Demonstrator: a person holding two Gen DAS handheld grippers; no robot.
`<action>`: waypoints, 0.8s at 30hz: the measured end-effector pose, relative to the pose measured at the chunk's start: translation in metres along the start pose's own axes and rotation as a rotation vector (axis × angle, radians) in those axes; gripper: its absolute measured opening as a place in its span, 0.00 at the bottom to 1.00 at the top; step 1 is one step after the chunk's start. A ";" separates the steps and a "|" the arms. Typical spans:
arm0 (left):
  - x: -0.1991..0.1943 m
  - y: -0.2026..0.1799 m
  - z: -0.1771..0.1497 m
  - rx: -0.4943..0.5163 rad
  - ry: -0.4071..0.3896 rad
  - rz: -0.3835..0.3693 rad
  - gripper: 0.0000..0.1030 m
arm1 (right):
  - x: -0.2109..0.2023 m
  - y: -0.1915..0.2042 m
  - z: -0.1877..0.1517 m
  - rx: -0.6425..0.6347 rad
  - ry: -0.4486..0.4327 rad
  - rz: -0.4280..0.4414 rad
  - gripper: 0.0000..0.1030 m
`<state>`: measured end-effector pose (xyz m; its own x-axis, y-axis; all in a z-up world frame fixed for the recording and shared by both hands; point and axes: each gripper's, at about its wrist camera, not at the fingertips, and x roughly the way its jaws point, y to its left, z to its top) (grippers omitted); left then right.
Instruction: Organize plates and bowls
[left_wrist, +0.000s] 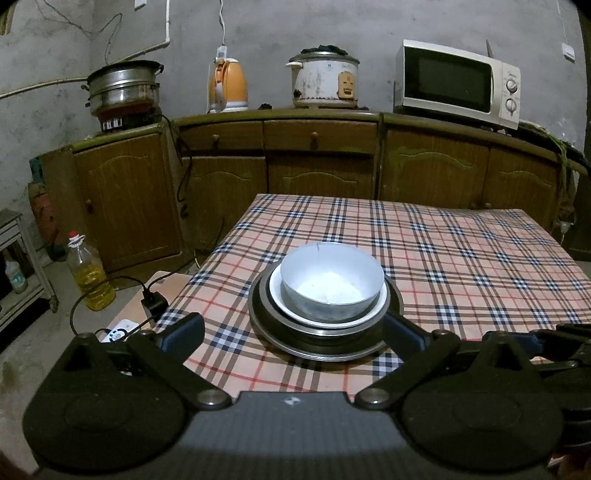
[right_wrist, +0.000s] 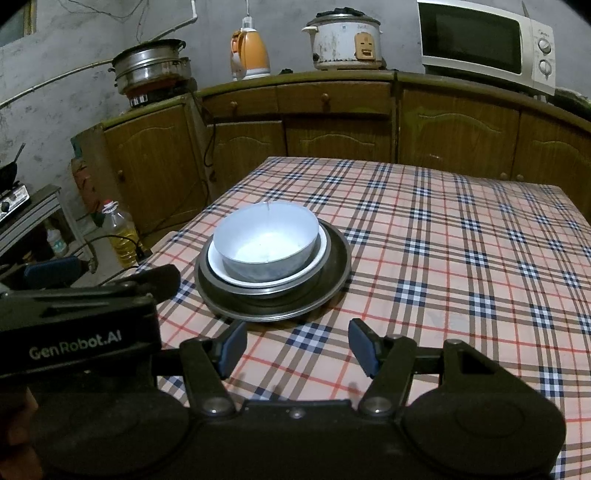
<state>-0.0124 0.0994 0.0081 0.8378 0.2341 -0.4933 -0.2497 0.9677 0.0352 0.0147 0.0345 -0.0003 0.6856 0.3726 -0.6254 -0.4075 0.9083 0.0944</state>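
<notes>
A pale metal bowl (left_wrist: 331, 282) sits in a white dish (left_wrist: 380, 295), which rests on stacked dark metal plates (left_wrist: 325, 345) on the plaid table (left_wrist: 461, 258). My left gripper (left_wrist: 293, 328) is open just in front of the stack, its fingers to either side of the plates' near rim, holding nothing. In the right wrist view the same bowl (right_wrist: 266, 242), white dish (right_wrist: 322, 245) and plates (right_wrist: 332, 273) stand left of centre. My right gripper (right_wrist: 297, 345) is open and empty, hovering over the cloth just short of the stack. The left gripper's body (right_wrist: 74, 325) shows at the left.
A wooden cabinet (left_wrist: 314, 162) behind the table carries a steamer pot (left_wrist: 123, 86), orange kettle (left_wrist: 227, 85), rice cooker (left_wrist: 325, 79) and microwave (left_wrist: 458, 83). An oil bottle (left_wrist: 88, 271) and a charger with cable (left_wrist: 153, 302) sit left of the table.
</notes>
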 end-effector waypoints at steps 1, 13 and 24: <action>0.000 0.000 0.000 0.000 0.001 0.000 1.00 | 0.000 0.000 0.000 0.001 0.001 0.001 0.71; 0.000 -0.002 0.000 0.003 -0.001 -0.002 1.00 | 0.001 0.000 -0.001 0.000 0.002 0.000 0.71; 0.001 -0.002 -0.001 -0.001 -0.003 -0.003 1.00 | 0.002 -0.002 -0.001 0.000 -0.005 0.000 0.71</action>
<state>-0.0115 0.0974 0.0067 0.8399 0.2317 -0.4909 -0.2476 0.9683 0.0333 0.0166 0.0334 -0.0027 0.6886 0.3737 -0.6214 -0.4077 0.9082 0.0943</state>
